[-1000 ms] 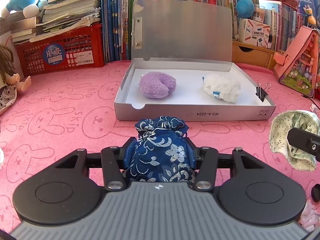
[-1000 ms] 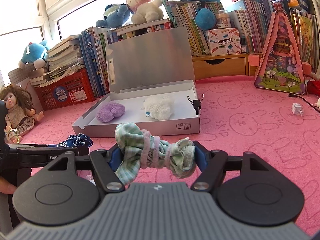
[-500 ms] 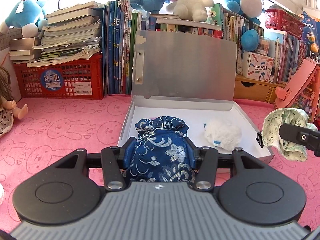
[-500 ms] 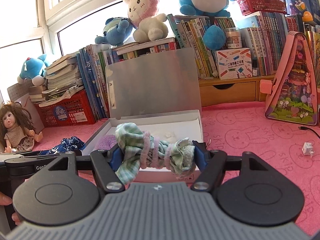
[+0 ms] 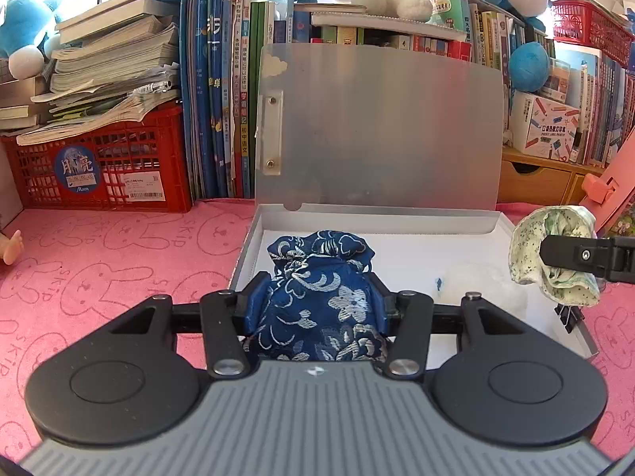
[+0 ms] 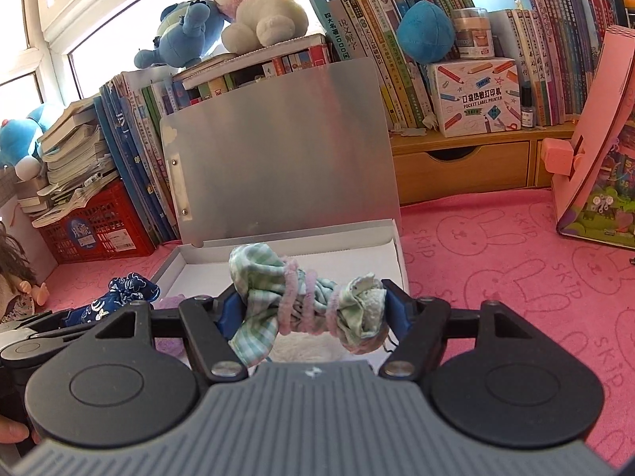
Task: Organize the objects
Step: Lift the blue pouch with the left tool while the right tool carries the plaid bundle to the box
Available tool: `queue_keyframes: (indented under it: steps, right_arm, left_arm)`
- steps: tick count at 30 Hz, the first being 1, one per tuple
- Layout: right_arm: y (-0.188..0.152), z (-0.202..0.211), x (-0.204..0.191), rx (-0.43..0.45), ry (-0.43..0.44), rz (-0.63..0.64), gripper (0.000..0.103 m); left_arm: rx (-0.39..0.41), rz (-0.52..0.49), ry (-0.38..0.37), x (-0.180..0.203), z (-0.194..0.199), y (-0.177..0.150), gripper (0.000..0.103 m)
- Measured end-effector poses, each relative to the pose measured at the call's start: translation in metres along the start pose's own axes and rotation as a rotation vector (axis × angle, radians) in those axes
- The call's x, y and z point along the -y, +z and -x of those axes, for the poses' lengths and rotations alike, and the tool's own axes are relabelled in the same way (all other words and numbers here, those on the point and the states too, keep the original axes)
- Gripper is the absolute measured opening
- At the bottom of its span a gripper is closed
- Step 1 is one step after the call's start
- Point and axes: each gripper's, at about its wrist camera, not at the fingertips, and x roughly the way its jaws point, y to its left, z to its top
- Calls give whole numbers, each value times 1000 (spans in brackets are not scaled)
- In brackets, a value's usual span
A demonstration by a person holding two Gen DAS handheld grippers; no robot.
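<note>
My left gripper (image 5: pixel 315 301) is shut on a blue brocade pouch (image 5: pixel 317 297) and holds it over the left half of the open grey file box (image 5: pixel 456 218). My right gripper (image 6: pixel 313 309) is shut on a green checked cloth bundle (image 6: pixel 301 297) tied with pink cord, over the box's right half (image 6: pixel 381 234). The bundle (image 5: pixel 555 254) and right gripper also show at the right in the left wrist view. A white fluffy pouch (image 5: pixel 488 285) lies in the box. A purple fluffy pouch (image 6: pixel 170 301) is mostly hidden below the grippers.
The box lid (image 5: pixel 377 127) stands upright at the back. A black binder clip (image 5: pixel 567 313) sits on the box's right wall. A red crate (image 5: pixel 95 170) with books, upright books and a wooden drawer shelf (image 6: pixel 464 162) line the back. A pink toy house (image 6: pixel 595 158) stands right.
Both grippers have moved forward and up from the pink mat in front of the box to over its inside, each still holding its item.
</note>
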Motion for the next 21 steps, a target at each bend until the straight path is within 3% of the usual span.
queue_keyframes:
  steps: [21]
  right_arm:
    - [-13, -36, -1, -61, -14, 21, 71]
  left_arm:
    - [-81, -13, 28, -8, -36, -19, 57]
